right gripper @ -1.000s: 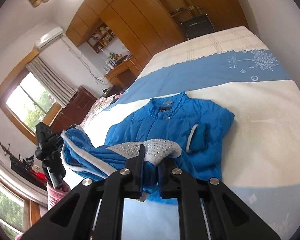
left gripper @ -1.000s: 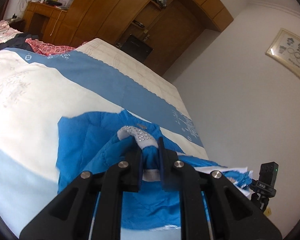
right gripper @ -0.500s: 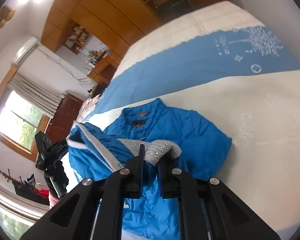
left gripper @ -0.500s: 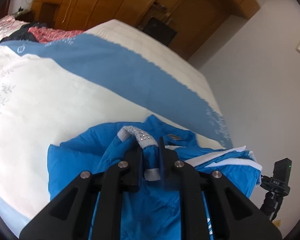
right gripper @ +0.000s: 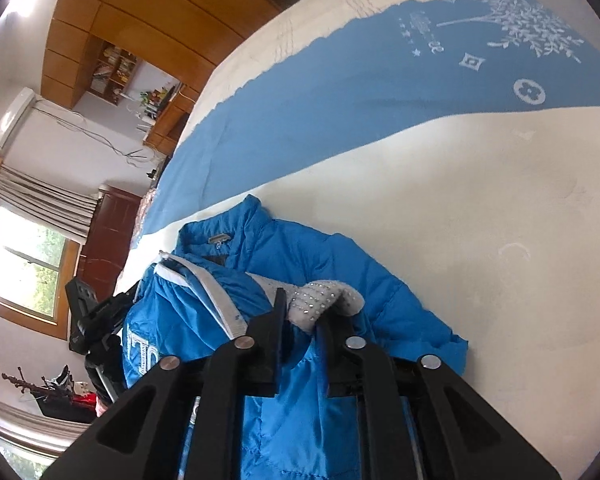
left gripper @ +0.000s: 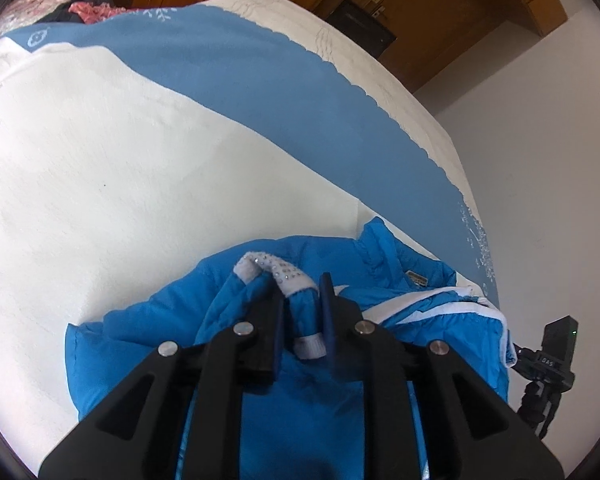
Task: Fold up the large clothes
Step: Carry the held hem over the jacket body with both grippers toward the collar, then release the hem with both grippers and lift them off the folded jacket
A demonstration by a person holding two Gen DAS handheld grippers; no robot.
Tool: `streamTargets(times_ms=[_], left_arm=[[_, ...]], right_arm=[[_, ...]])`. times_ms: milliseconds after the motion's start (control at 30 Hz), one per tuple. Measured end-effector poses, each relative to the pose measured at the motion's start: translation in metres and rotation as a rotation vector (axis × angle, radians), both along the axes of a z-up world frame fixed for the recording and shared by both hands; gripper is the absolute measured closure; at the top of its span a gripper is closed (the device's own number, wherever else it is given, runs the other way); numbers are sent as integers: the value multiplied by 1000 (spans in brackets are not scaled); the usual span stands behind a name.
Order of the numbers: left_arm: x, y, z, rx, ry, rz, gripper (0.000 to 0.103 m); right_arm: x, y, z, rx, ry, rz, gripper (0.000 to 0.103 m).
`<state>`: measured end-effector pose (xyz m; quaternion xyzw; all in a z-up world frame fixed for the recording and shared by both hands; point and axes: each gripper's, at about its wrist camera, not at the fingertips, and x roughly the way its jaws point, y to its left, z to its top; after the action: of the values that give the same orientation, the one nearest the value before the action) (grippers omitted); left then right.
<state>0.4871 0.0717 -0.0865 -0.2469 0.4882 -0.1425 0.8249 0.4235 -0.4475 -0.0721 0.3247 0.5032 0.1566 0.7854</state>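
- Working on a bright blue padded jacket point(left gripper: 140, 340), lying on the cream part of the bed point(left gripper: 140, 160), near its edge and just short of the blue band of the cover.
- Judging the fold as well under way: already gathering the jacket into a compact bundle, not spreading it flat, with the stand-up collar point(left gripper: 376, 240) at the far end, facing up.
- Bringing a grey studded cuff point(left gripper: 276, 270) onto the chest area with the left tongs point(left gripper: 300, 286), and a second grey studded cuff point(right gripper: 324, 300) with the right tongs point(right gripper: 302, 304).
- Opening both tongs at this moment, only a little apart so far; keeping blue cloth and cuff between the pads of each, seemingly touching them on both sides.
- Probably setting the cuffs down, so finishing this step.
- Showing a layer with a white stripe point(left gripper: 420, 300) and white letters turned over along one side; hard telling whether hem or lining.
- Probably leaving: letting go fully, pressing the puffy layers flat, maybe folding once more.
- Looking thick, quilted and slightly shiny, with soft wrinkles; likely springing open again after release.
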Motion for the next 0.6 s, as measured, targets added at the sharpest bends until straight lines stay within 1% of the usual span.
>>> streamTargets(times_ms=[100, 133, 167, 200, 233, 300, 367, 400, 500, 567, 600], left_arm=[[-3, 3, 9, -27, 3, -18, 79], [-6, 5, 13, -42, -3, -29, 75], [-11, 7, 19, -54, -13, -38, 64], [-16, 11, 25, -62, -25, -43, 57], [-25, 15, 33, -69, -46, -53, 52], [-39, 21, 43, -49, -72, -68, 52], [-60, 25, 49, 33, -104, -74, 49], [-71, 24, 47, 95, -118, -86, 48], [-93, 16, 35, 217, -123, -118, 47], [-104, 7, 27, 254, -131, -144, 47], [-107, 4, 26, 268, -139, -148, 47]], right_arm=[[-10, -3, 8, 22, -17, 18, 81], [-15, -5, 12, 28, -26, 23, 78], [-21, -6, 16, 30, -36, 31, 76], [-23, -7, 20, 27, -48, 35, 70], [-30, -8, 26, 10, -69, 37, 58], [-44, -6, 35, -60, -105, 42, 44], [-57, -2, 38, -107, -121, 60, 44], [-63, 1, 36, -129, -116, 72, 44], [-74, 8, 26, -202, -94, 78, 44], [-77, 15, 15, -236, -81, 78, 46], [-78, 18, 11, -243, -81, 77, 50]])
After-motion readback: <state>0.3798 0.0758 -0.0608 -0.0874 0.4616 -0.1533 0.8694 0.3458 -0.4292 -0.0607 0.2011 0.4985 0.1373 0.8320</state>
